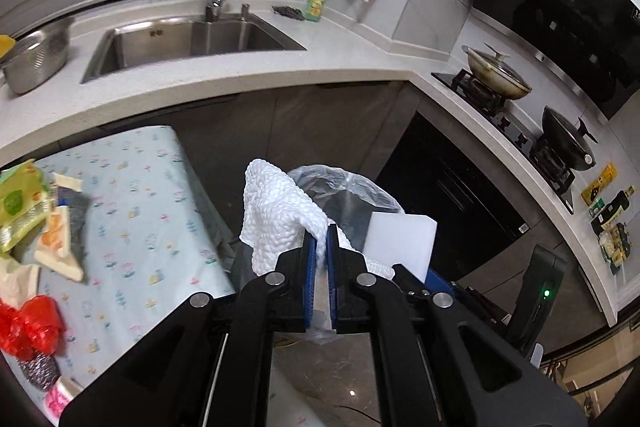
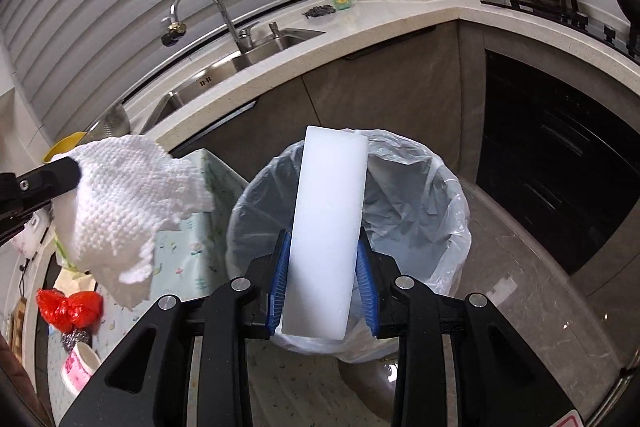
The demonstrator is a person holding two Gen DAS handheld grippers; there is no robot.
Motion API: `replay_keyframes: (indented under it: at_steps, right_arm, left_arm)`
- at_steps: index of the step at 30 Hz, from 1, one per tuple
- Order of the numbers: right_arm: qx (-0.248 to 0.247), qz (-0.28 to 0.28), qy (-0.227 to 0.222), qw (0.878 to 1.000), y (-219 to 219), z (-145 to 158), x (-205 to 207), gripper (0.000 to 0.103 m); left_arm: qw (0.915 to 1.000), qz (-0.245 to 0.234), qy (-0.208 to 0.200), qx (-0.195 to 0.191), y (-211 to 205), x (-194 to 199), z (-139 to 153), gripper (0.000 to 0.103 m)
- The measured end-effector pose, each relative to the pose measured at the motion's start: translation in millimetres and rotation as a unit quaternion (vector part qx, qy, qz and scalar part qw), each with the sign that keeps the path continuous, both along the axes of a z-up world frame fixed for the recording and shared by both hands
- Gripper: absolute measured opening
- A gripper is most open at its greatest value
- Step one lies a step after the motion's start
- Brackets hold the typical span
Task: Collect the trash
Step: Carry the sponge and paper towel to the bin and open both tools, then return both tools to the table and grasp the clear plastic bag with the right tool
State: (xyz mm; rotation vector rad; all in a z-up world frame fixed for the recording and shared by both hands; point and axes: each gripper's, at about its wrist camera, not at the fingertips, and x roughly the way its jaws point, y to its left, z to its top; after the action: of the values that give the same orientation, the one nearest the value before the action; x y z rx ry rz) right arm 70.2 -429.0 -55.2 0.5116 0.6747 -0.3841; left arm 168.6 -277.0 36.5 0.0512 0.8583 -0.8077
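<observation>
My left gripper (image 1: 321, 247) is shut on a crumpled white paper towel (image 1: 276, 215), held beside the rim of a trash bin lined with a clear bag (image 1: 352, 195). The towel also shows in the right wrist view (image 2: 120, 203), left of the bin (image 2: 420, 211). My right gripper (image 2: 324, 267) is shut on a white foam block (image 2: 328, 227), held upright over the bin's open mouth. The block also shows in the left wrist view (image 1: 400, 243).
A small table with a floral cloth (image 1: 140, 219) stands left of the bin and carries wrappers (image 1: 24, 207), a red plastic bag (image 1: 28, 323), a steel scourer (image 1: 40, 371) and a paper cup (image 2: 80, 367). Behind are the counter, sink (image 1: 192, 43) and stove with pans (image 1: 496, 71).
</observation>
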Motion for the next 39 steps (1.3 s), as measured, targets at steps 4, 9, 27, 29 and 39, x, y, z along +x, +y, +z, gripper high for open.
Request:
replay_keyframes:
  at_steps: [4,9,27,29,39]
  right_arm:
    - [0.009,-0.006,0.003,1.000,-13.4,-8.0,4.6,0.032]
    - [0.010,-0.012,0.004,1.000,-22.5,-14.1,6.9,0.038]
    - [-0.009,0.002,-0.026,1.000,1.3,18.3,-8.5,0.056]
    - [-0.013,0.010,-0.029,0.999,10.0,24.6,-10.3,0.056]
    - [-0.028,0.050,-0.054,0.997,62.8,57.7,-21.1,0.062]
  left_arm:
    - [0.9996,-0.017,0.020,0.010,-30.7,10.4,-16.4,0.005]
    - [0.9990,-0.025,0.036,0.007,-50.0,18.5,-32.9,0.006]
    - [0.9998,0.013,0.009,-0.010,-23.4,18.6,-13.2,0.049]
    - [0.9997,0.022,-0.001,-0.009,-13.3,15.6,-7.8,0.049]
    - [0.9959,0.079,-0.043,0.004,48.0,-1.8,11.6,0.056]
